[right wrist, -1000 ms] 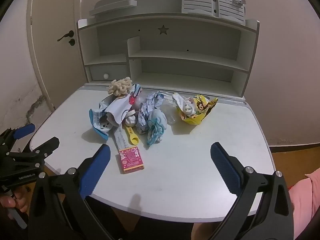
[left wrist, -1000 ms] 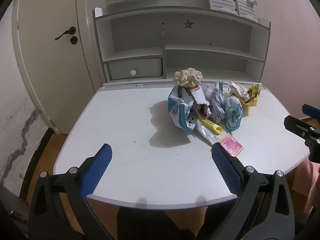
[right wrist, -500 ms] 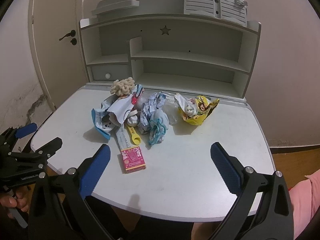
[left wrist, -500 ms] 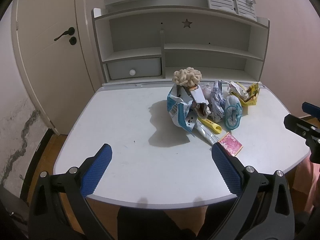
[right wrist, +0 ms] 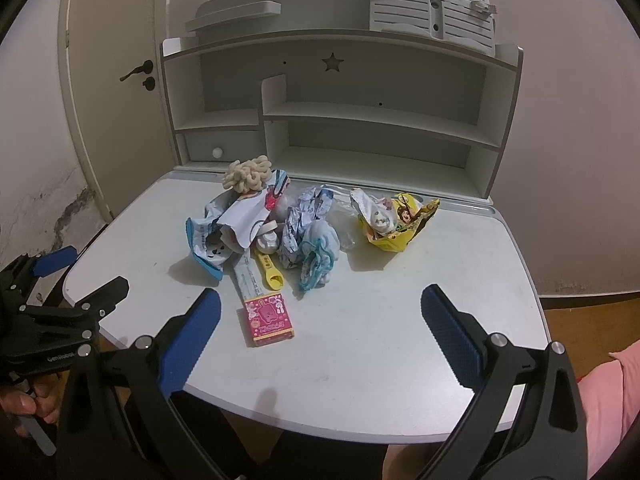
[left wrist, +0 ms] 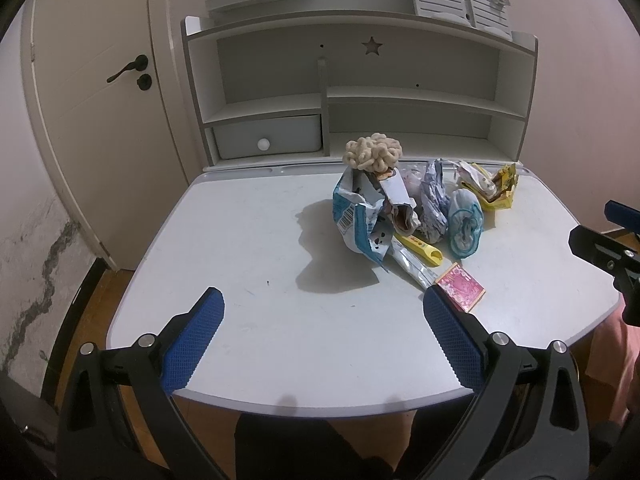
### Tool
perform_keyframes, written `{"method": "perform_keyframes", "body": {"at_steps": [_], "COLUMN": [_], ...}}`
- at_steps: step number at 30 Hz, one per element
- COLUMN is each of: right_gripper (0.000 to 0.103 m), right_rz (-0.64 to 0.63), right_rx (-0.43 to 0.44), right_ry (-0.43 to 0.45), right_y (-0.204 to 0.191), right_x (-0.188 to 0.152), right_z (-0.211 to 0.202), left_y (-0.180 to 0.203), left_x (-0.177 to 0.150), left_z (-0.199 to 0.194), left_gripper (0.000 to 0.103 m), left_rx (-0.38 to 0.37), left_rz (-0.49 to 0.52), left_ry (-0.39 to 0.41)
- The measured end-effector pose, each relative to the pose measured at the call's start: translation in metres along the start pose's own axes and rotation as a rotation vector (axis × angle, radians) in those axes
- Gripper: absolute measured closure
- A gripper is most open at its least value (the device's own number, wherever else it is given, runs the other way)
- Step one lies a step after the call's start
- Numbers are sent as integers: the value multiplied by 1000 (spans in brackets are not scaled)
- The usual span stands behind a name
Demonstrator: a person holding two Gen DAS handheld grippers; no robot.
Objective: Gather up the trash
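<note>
The left tool (left wrist: 322, 322) hangs wide apart, holding nothing, over the near edge of a white surface (left wrist: 248, 240). Trash sits heaped towards one o'clock — a torn blue wrapper (left wrist: 358, 220), a yellow scoop (left wrist: 424, 249), a pink box (left wrist: 461, 287), a yellow packet (left wrist: 498, 194). The right tool (right wrist: 320, 318) — also spread, gripping nothing — faces the pile from the right.
</note>
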State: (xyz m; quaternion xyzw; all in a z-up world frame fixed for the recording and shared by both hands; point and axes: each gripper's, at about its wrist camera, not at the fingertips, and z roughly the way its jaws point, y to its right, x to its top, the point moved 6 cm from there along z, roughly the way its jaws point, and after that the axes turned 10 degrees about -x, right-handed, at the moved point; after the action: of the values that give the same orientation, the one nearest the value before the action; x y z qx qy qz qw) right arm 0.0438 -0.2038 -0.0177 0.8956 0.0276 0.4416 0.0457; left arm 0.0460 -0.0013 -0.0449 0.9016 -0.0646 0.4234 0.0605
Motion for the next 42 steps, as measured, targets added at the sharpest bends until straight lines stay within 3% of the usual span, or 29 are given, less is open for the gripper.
{"method": "perform_keyframes", "body": {"at_steps": [32, 36, 42], "right_gripper": [6, 6, 6], "right_rz": [-3, -4, 9], "right_rx": [15, 43, 42], "right_ry": [-15, -51, -104], "right_y": [0, 1, 12], "right_x": [0, -6, -14], "right_z": [7, 23, 48], "left_y": [3, 2, 10], "left_x": [-6, 11, 73], "left_z": [9, 27, 73], "left_gripper": [6, 6, 6], "left_rx": [-13, -61, -102], "left_rz": [0, -9, 46], "left_ry": [-17, -33, -62]}}
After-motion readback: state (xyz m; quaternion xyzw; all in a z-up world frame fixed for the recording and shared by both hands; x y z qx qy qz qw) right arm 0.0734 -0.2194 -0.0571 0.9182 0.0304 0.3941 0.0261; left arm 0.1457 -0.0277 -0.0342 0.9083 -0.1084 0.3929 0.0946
